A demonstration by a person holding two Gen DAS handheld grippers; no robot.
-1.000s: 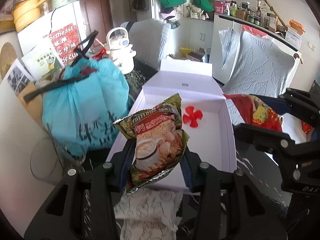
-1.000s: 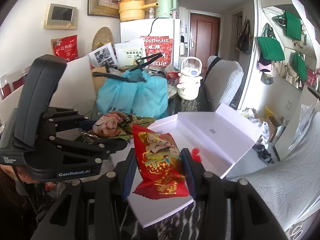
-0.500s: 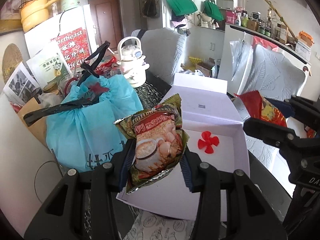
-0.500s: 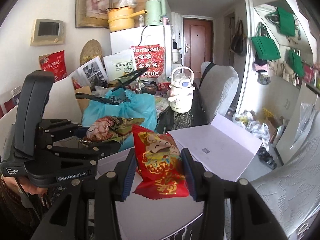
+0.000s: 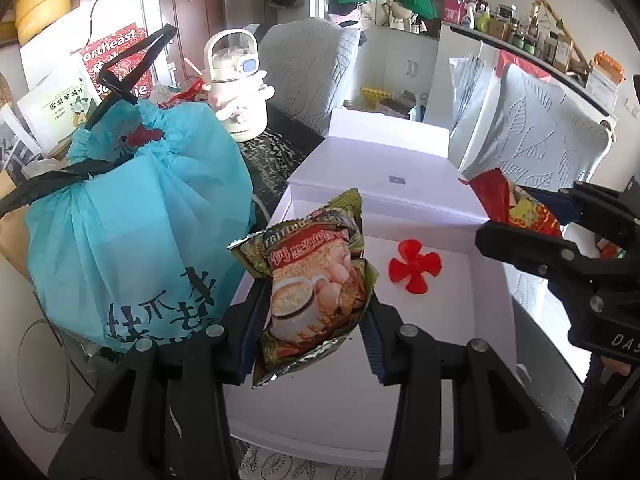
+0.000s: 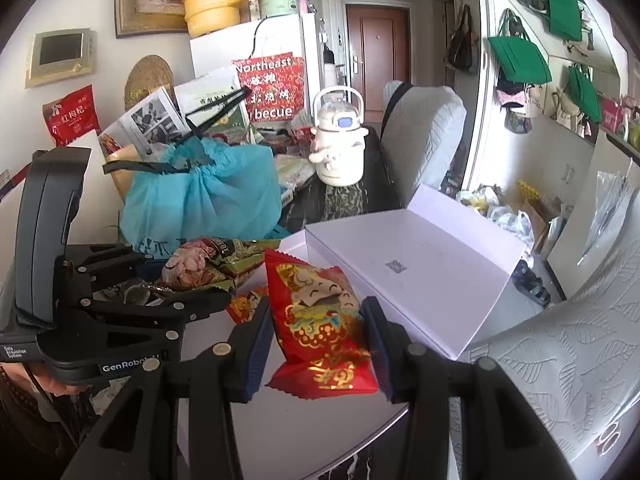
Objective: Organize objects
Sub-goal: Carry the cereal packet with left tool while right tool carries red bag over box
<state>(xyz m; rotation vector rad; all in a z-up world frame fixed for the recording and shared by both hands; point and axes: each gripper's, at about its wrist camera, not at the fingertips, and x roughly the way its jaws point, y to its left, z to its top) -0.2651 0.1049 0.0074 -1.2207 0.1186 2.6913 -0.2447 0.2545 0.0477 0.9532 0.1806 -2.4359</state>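
- Between the pads of the left gripper (image 5: 312, 312): a green oat-drink sachet (image 5: 312, 292) is sitting upright, the jaws clamping its two side edges, its top flap leaning over the white box (image 5: 494, 312)
- Between the pads of the right gripper (image 6: 316, 340): a red sweet packet (image 6: 320, 320) with a gold cartoon figure is standing upright, the jaws pressing on both its sides; it is hanging over the near part of the same box
- In the right wrist view, the left gripper is showing at the left edge as a black frame, its sachet pointing toward the box; a second small red packet (image 6: 248, 304) is lying just beside the right gripper's left finger, and whether it is inside the box cannot be told
- Inside the box tray: a red four-bladed propeller (image 5: 416, 270) is lying flat on the white floor, apart from both sachets
- Behind the tray: the box lid (image 6: 424, 264) is lying folded back, open, bearing a small printed code
- Left of the box: a blue drawstring bag (image 5: 140, 232) with black cords is standing on the dark table, touching or nearly touching the box wall
- Beyond the bag: a white kettle-shaped bottle (image 5: 240, 92) with a handle is standing upright
- Right of the box: a chair with a leaf-pattern cover (image 5: 540, 136) is standing close by
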